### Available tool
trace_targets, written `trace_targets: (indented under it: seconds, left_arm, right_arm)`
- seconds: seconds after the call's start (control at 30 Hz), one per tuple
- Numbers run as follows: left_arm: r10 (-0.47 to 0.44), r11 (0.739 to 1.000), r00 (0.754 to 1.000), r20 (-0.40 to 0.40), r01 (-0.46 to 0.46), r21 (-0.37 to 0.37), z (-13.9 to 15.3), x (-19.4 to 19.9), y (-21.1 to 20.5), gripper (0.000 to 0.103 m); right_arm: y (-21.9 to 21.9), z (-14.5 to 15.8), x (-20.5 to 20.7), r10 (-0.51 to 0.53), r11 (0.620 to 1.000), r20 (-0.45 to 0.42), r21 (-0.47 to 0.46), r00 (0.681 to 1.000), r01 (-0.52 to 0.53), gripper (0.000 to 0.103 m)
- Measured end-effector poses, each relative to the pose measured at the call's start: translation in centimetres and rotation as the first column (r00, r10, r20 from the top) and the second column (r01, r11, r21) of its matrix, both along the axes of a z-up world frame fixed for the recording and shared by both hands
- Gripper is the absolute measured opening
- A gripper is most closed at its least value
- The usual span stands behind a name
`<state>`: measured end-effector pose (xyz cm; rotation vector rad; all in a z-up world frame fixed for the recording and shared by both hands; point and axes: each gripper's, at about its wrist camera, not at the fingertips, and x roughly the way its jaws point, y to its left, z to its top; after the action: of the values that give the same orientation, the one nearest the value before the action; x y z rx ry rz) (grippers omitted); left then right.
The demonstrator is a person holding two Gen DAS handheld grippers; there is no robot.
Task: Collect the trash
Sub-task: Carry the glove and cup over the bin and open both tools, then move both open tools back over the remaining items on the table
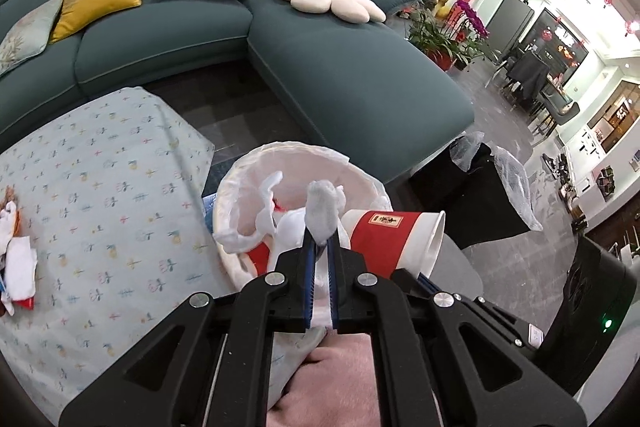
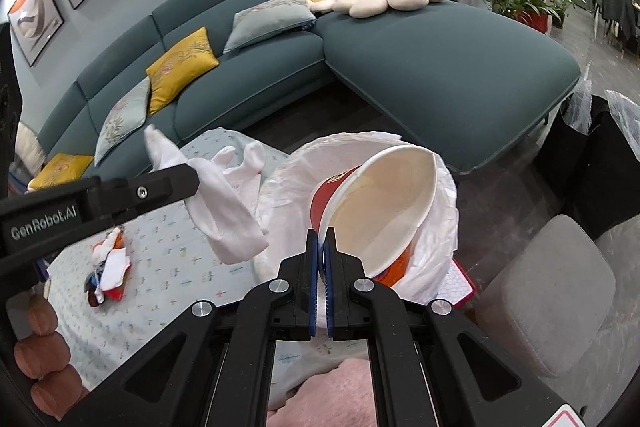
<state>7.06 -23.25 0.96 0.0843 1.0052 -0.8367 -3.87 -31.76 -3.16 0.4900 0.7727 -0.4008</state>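
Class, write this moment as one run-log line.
left gripper: shut on tissue | right gripper: shut on paper cup | both over bin

A crumpled white tissue (image 1: 322, 213) and tilted red-banded paper cup (image 2: 376, 211) hang over the white-lined bin (image 2: 440, 187).

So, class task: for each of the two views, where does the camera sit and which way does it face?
Left wrist: on the left gripper, looking down at the bin; its fingers pinch a white tissue.
Right wrist: on the right gripper, facing the bin; it grips the paper cup; the left hand shows.
Shared: bin, cup, tissue, sofa.
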Motion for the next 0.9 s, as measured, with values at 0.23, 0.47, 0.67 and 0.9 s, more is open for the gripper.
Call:
trace_targets:
  seconds: [0.23,0.47,0.67,0.9]
  left_arm:
    - [0.034,0.999,0.998,0.054,-0.035,0.013,0.4,0.3,-0.9,0.057]
    - [0.089,0.995,0.994,0.063,-0.092,0.038,0.3,1.3,1.2,0.061]
    - [0.151,0.986,0.986,0.073,-0.155,0.06,0.0,2.3,3.4,0.066]
    - [0.208,0.977,0.975,0.074,-0.211,0.038,0.6,2.7,5.9,0.073]
  right_arm:
    - [-1.2,-0.4,1.0,-0.007,1.0,0.002,0.01,1.0,0.007,0.003]
    - [-0.7,-0.4,2.4,0.015,1.0,0.004,0.002,1.0,-0.015,0.003]
    - [-0.1,-0.3,3.5,0.023,0.999,-0.016,-0.026,1.0,-0.024,0.023]
    - [1.0,1.1,4.2,0.019,0.996,-0.017,-0.091,1.0,-0.021,0.044]
